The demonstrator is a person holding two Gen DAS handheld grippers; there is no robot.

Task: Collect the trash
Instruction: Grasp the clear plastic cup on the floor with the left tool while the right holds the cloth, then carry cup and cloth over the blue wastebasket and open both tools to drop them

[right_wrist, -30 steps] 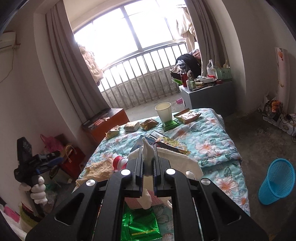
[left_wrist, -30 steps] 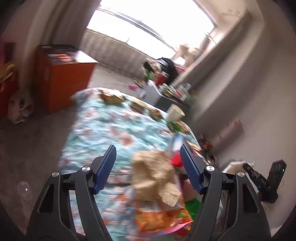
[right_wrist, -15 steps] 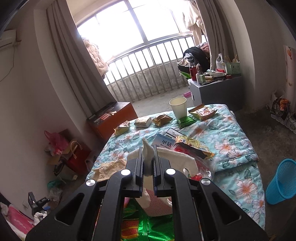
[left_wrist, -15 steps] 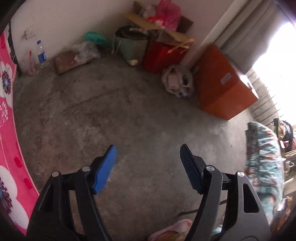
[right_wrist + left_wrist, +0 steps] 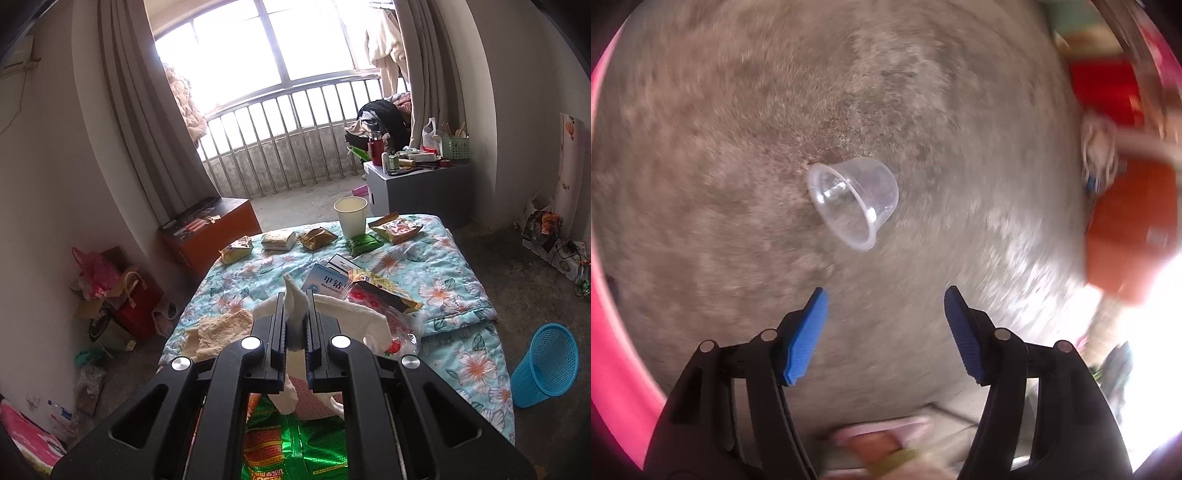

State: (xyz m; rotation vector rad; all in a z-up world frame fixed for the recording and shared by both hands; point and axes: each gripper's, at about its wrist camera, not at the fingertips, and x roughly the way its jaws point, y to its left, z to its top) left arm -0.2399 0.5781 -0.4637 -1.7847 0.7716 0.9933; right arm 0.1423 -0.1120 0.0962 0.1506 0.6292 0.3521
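Observation:
A clear plastic cup point(image 5: 854, 201) lies on its side on the grey concrete floor point(image 5: 738, 129). My left gripper point(image 5: 884, 293) points down at the floor just short of the cup; its blue-padded jaws are closing with nothing between them. My right gripper point(image 5: 296, 299) is shut on a white cloth point(image 5: 295, 302), which hangs from its fingers over the flowered bed point(image 5: 443, 269). Snack wrappers point(image 5: 395, 229), a paper cup point(image 5: 350, 216), a brown paper point(image 5: 218, 332) and a shiny green packet point(image 5: 295, 450) lie on the bed.
A blue waste basket point(image 5: 543, 363) stands on the floor right of the bed. An orange cabinet point(image 5: 210, 230), a red bag point(image 5: 138, 306) and boxes line the left wall. A cluttered grey stand point(image 5: 417, 181) sits by the window. Pink fabric point(image 5: 605, 314) edges the left wrist view.
My left gripper has swung off the bed, rolled and dropped towards the floor, where the clear cup has come into view. The right gripper has drifted a little, still gripping the white cloth.

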